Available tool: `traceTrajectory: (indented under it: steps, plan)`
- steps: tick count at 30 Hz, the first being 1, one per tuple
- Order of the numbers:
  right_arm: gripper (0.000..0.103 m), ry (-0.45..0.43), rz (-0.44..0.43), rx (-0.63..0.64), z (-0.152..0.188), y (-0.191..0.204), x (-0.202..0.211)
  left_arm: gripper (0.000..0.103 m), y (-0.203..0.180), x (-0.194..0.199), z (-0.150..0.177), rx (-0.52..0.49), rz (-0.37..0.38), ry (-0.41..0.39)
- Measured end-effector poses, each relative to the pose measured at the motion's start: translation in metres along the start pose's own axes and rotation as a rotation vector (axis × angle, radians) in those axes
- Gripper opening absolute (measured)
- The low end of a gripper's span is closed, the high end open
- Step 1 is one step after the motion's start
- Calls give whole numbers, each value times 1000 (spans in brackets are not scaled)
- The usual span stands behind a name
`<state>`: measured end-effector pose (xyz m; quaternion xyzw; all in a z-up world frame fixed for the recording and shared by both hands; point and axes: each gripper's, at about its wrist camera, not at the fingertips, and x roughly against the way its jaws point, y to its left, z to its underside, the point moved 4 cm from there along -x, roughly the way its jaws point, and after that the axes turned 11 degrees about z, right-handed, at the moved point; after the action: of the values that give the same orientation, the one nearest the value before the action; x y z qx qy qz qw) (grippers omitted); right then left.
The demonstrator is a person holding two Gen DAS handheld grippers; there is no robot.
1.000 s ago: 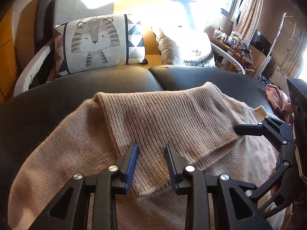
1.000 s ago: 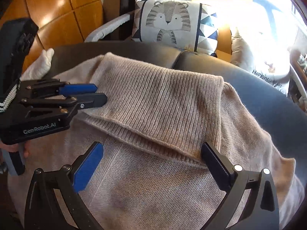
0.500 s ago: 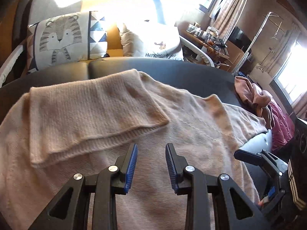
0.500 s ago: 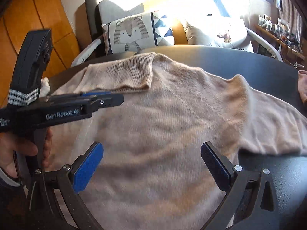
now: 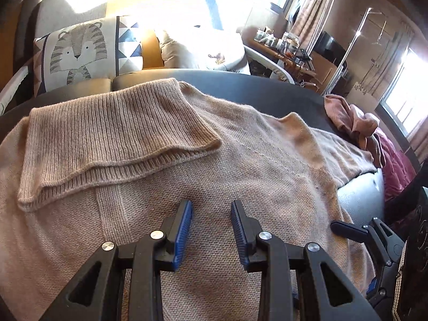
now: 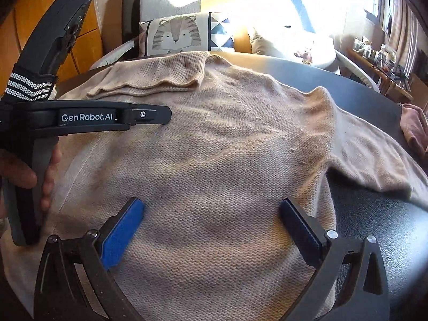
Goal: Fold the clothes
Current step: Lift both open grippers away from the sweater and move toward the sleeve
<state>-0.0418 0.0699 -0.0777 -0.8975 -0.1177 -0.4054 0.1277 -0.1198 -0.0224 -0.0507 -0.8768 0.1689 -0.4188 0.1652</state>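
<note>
Beige knitted sweater (image 6: 227,160) spread flat across dark surface (image 6: 374,227), ribbed collar upper left. Soft, floppy, likely clingy: best pinched at sleeve, right of frame. Left gripper (image 5: 211,230) fingers narrowly apart, empty; right gripper (image 6: 211,230) fingers wide apart, empty.

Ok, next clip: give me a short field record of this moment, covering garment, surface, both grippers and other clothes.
garment: beige sweater, spread flat, one sleeve folded across the chest
surface: dark round table
left gripper: open, nothing between the jaws, over the sweater
right gripper: open wide, empty, over the sweater
other clothes: pink pile at the table's edge
</note>
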Motion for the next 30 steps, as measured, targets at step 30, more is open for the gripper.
traceTrajectory:
  steps: [30]
  plan:
    - [103, -28, -4, -686, 57, -191, 61, 31, -117, -13, 0, -59, 216, 91]
